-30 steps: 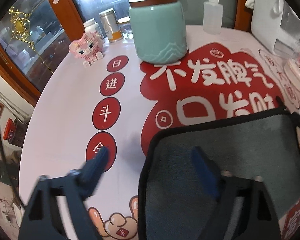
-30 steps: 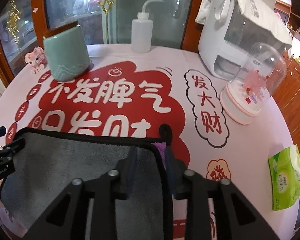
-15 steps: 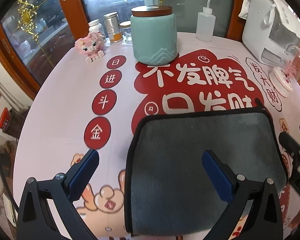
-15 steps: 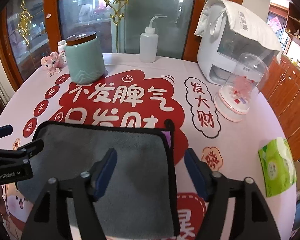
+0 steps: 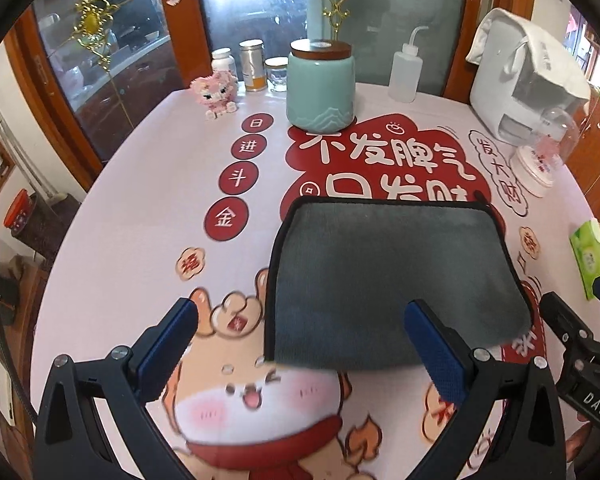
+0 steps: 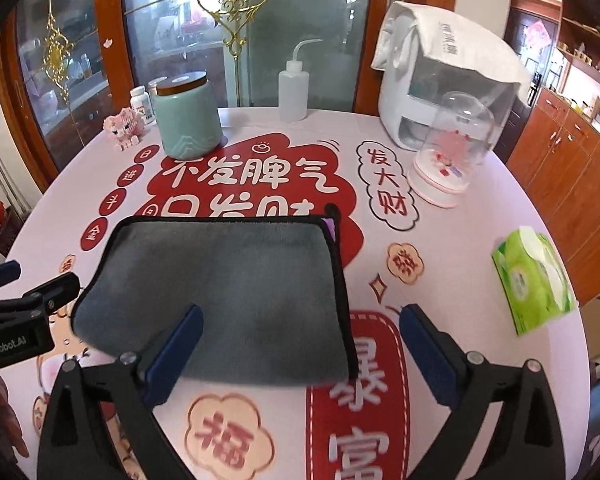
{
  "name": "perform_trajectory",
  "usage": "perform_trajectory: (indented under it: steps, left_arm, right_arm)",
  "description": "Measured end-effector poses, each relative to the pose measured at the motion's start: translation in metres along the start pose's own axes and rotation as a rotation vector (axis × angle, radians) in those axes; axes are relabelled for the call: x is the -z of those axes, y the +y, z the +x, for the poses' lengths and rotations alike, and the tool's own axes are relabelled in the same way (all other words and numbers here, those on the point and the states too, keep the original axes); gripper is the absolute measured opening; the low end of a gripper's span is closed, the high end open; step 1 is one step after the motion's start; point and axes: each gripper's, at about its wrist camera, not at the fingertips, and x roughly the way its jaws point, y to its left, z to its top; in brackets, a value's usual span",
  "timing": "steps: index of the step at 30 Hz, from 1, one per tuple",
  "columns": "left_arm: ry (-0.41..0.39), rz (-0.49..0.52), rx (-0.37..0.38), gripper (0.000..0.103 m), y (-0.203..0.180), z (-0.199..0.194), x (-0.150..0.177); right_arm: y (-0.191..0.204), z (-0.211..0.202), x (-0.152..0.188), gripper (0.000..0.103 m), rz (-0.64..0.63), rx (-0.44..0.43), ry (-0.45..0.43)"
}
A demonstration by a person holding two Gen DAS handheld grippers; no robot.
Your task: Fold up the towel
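Observation:
A grey towel (image 5: 392, 276) with a black hem lies folded flat on the printed tablecloth; it also shows in the right wrist view (image 6: 236, 296). My left gripper (image 5: 300, 336) is open and empty, raised above the towel's near left corner. My right gripper (image 6: 300, 340) is open and empty, raised above the towel's near right corner. A small purple tag (image 6: 330, 229) shows at the towel's far right corner. Each gripper's body shows at the edge of the other's view.
At the back of the round table stand a teal jar (image 5: 321, 84), a squeeze bottle (image 5: 406, 68), a pink toy (image 5: 217, 93), small jars, a white appliance (image 6: 440, 76) and a glass dome (image 6: 450, 152). A green tissue pack (image 6: 534, 280) lies at right.
Both grippers have opened, let go of the towel and drawn back and up. The towel now lies flat and folded on the table.

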Motion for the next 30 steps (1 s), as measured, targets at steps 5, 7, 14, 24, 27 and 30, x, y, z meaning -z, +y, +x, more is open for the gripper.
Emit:
perform_trajectory:
  steps: [5,7,14,24,27,30]
  left_arm:
    - [-0.018,0.000,0.013,0.102,0.002,-0.035,0.018]
    - [-0.026,0.004,0.022,0.102,0.001,-0.049,0.025]
    - [-0.014,0.007,0.063,0.102,-0.004,-0.093,0.054]
    - [-0.059,0.011,0.080,0.102,-0.013,-0.155,0.097]
    - [-0.078,0.025,0.074,0.102,-0.018,-0.174,0.107]
    - [-0.098,0.039,0.070,0.102,-0.023,-0.190,0.117]
  right_arm:
    - [-0.005,-0.032,0.014,0.099,0.022,-0.012,-0.009]
    - [-0.005,-0.045,0.021,0.099,0.017,-0.013,-0.018]
    - [-0.006,-0.089,0.046,0.099,0.008,-0.044,-0.033]
    - [-0.010,-0.142,0.081,0.099,-0.018,-0.069,-0.055]
    - [-0.012,-0.153,0.092,0.099,-0.018,-0.084,-0.048]
    - [-0.013,-0.164,0.101,0.099,-0.039,-0.088,-0.053]
